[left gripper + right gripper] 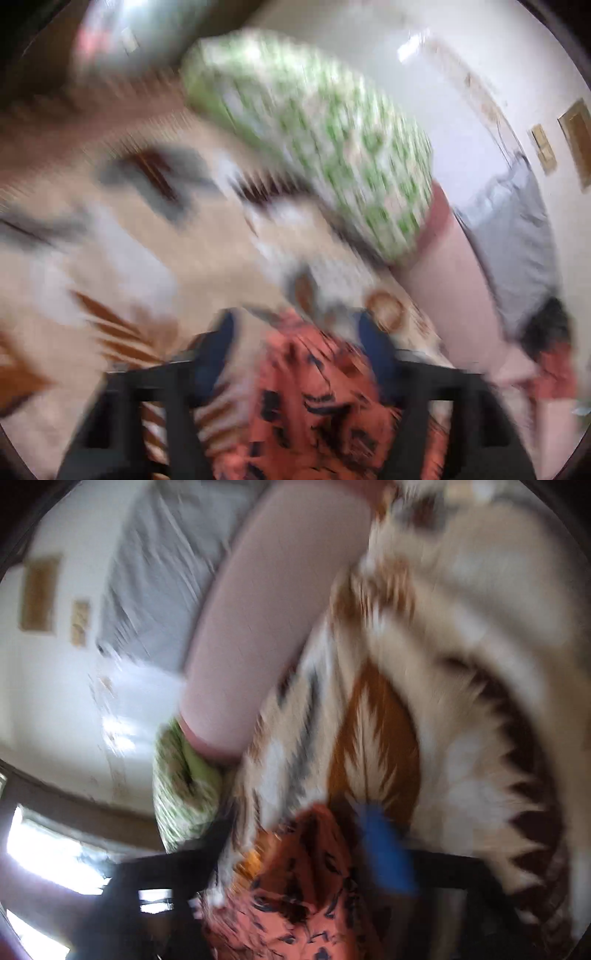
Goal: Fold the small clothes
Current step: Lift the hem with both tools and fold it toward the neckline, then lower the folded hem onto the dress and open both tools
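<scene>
Both pictures are very blurry, so small things are hard to tell.

The left claw is spread wide. Its two blue-tipped fingers stand apart, and the orange cloth with dark marks lies between them and under them. I cannot see the fingers pinching it. The cloth rests on a bed cover with brown, grey and white shapes. Past the claw and a bit to its right is a green and white glove on a person's arm.

The right claw is also spread. One blue finger is clear to see; the other finger is dark and smeared. The same orange cloth sits between them, low and close to the camera. The bed cover fills the space ahead and to the right.

This looks like the start of a fold: both claws are at one end of the small cloth, ready to grab. Next, each claw needs to close on the cloth's edge, one at each corner, and get a firm hold before lifting.
</scene>
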`<state>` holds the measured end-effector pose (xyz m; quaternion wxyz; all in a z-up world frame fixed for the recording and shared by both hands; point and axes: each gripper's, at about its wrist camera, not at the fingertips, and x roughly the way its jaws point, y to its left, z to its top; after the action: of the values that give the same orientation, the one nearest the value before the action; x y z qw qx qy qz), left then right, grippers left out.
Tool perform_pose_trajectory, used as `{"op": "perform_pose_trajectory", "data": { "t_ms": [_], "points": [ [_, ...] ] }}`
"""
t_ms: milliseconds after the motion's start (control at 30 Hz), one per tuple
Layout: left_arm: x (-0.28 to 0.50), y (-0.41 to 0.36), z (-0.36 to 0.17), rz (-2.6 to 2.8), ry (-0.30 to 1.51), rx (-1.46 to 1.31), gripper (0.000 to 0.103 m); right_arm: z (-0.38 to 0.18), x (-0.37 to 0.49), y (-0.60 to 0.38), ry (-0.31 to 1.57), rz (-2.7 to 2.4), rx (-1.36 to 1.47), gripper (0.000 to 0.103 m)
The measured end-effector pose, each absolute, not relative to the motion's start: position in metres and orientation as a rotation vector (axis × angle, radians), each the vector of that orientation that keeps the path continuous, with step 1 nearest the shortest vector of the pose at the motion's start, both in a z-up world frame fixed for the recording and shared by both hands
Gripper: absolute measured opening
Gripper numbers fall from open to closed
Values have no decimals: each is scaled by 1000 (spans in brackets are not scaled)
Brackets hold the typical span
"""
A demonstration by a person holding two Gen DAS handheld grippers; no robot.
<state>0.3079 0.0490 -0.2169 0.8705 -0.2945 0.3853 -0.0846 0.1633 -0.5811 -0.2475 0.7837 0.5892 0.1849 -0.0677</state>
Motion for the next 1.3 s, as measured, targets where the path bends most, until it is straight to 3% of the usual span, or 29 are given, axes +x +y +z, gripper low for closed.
{"op": "perform_pose_trajectory", "data": {
  "t_ms": [100,167,300,500,667,767,1067,1167,1233,1300],
  "points": [
    [281,46,-195,-124,739,-535,76,-207,154,-553,441,-112,1091,88],
    [271,36,-194,-90,785,-476,76,-185,170,-511,570,-80,908,79],
    [258,-1,-220,-192,929,-401,76,-186,222,-393,868,77,585,34],
    [265,-24,-254,-186,1056,-242,76,-230,296,-286,1072,172,421,36],
    [310,-19,-271,-153,1055,-290,78,-213,392,-282,980,57,417,36],
    [321,-18,-260,-138,995,-290,78,-192,421,-307,829,-34,483,36],
    [312,-4,-239,-197,907,-473,78,-159,337,-353,752,-112,519,37],
    [299,0,-223,-222,803,-521,78,-170,295,-370,804,-211,503,37],
    [291,-2,-208,-216,692,-463,84,-177,280,-383,844,-235,497,37],
    [293,-8,-207,-211,683,-396,85,-189,286,-397,900,-269,508,37]
  ]
}}
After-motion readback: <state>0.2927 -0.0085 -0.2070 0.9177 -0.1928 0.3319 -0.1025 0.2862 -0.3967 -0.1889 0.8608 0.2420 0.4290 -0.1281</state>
